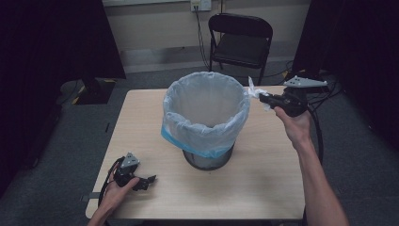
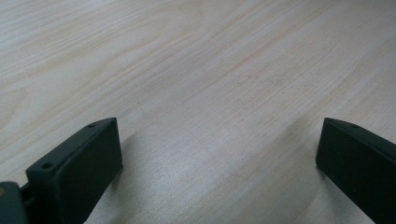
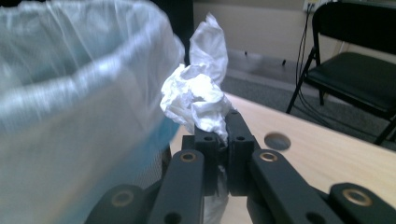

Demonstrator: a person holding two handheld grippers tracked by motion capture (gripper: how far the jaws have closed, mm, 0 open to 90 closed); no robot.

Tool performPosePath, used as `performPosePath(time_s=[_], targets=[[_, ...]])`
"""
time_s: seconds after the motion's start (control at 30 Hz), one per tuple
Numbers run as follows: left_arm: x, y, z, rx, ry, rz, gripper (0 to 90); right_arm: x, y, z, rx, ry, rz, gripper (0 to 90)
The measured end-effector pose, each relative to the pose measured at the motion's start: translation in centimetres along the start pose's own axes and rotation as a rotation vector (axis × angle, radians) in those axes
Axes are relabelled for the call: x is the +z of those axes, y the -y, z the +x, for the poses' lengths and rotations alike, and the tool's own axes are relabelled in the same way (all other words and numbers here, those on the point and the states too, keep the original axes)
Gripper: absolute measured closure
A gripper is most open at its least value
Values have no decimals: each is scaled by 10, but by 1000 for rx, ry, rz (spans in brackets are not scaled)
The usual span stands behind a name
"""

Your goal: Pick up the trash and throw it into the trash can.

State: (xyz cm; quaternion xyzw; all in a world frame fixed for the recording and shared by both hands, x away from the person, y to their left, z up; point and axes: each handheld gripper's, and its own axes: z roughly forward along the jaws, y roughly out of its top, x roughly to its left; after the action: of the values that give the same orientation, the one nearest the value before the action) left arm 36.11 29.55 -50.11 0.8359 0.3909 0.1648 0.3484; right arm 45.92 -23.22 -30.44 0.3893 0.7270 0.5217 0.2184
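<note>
A waste bin point(image 1: 207, 155) lined with a pale blue plastic bag point(image 1: 205, 112) stands in the middle of the wooden table point(image 1: 263, 183). My right gripper point(image 1: 261, 97) is held up just right of the bin's rim, shut on a crumpled white tissue point(image 1: 254, 90). In the right gripper view the tissue point(image 3: 198, 95) bulges above the closed jaws, right beside the bag point(image 3: 70, 93). My left gripper point(image 1: 149, 179) rests low on the table at the front left, open. In the left gripper view its jaws stand wide apart over bare wood point(image 2: 210, 93).
A black folding chair point(image 1: 241, 40) stands behind the table, with cables and a wall socket beyond. Dark curtains hang at both sides. The table has a round hole point(image 3: 277, 141) near the right gripper.
</note>
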Motion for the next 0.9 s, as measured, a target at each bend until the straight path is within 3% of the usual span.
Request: performPosePath(time_s=[0.17,0.2,0.23,0.27,0.3,0.33,0.37,0.4,0.5,0.67,0.7,0.77,0.87,0.9], targets=[[0,0,0,0,0,0,0,-4,-23,5,-10,-25,-57,866],[0,0,0,0,0,0,0,-4,-28,9,-16,-42,-65,866],[0,0,0,0,0,0,0,-2,-32,18,-23,-89,-72,866],[0,0,0,0,0,0,0,-2,-32,18,-23,-89,-72,866],[0,0,0,1,-1,0,0,1,-36,32,-56,-125,-66,866],[0,0,0,1,-1,0,0,1,-36,32,-56,-125,-66,866],[0,0,0,0,-1,0,0,4,-39,44,-70,-167,-67,866],[0,0,0,0,-1,0,0,4,-39,44,-70,-167,-67,866],[0,0,0,1,-1,0,0,13,-46,63,-92,-217,-61,866],[0,0,0,0,0,0,0,22,-54,76,-115,-257,-46,863],[0,0,0,0,0,0,0,25,-56,79,-115,-286,-40,859],[0,0,0,0,0,-1,0,27,-55,81,-120,-289,-38,854],[0,0,0,0,0,0,0,30,-52,84,-127,-289,-22,777],[0,0,0,0,0,0,0,30,-51,85,-131,-289,-18,697]])
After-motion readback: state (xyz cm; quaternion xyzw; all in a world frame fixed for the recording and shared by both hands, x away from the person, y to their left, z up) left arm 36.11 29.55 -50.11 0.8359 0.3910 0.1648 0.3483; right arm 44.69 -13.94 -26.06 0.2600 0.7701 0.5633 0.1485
